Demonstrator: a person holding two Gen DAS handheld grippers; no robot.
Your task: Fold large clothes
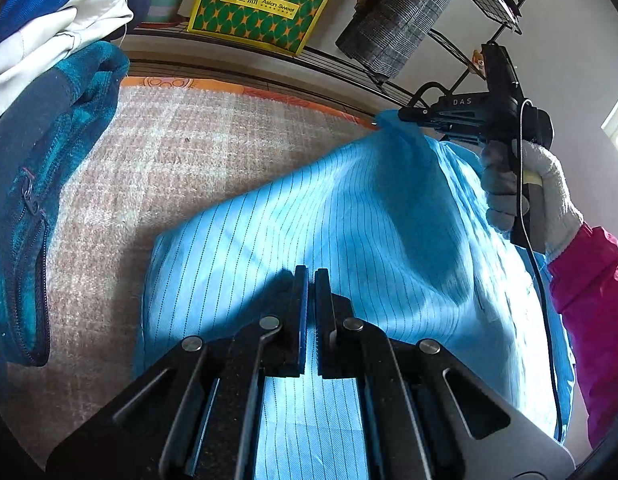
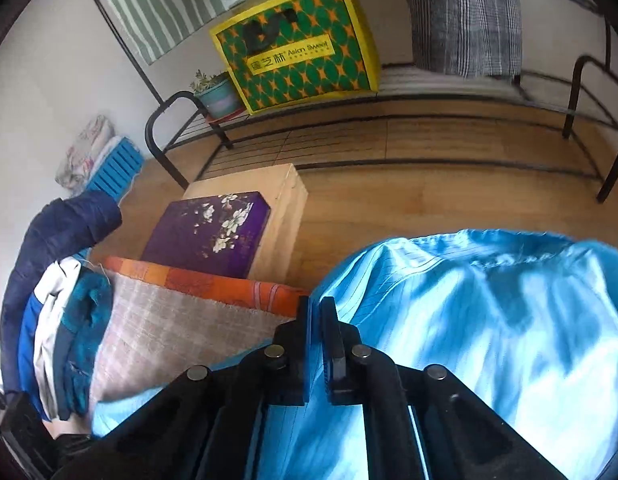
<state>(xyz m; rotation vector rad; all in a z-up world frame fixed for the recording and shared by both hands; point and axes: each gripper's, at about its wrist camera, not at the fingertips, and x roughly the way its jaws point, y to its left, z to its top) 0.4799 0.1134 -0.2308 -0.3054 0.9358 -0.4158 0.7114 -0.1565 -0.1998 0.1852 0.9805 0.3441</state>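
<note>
Pinkish woven blanket on a bed, light blue pinstriped garment spread over it. Right hand-held gripper clamped on its far raised edge. Left hand-held gripper closed over the near cloth, grip unclear.

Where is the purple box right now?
Right wrist view, left of centre: the purple box leans on a wooden crate on the floor, just beyond the mat's orange edge.
</note>
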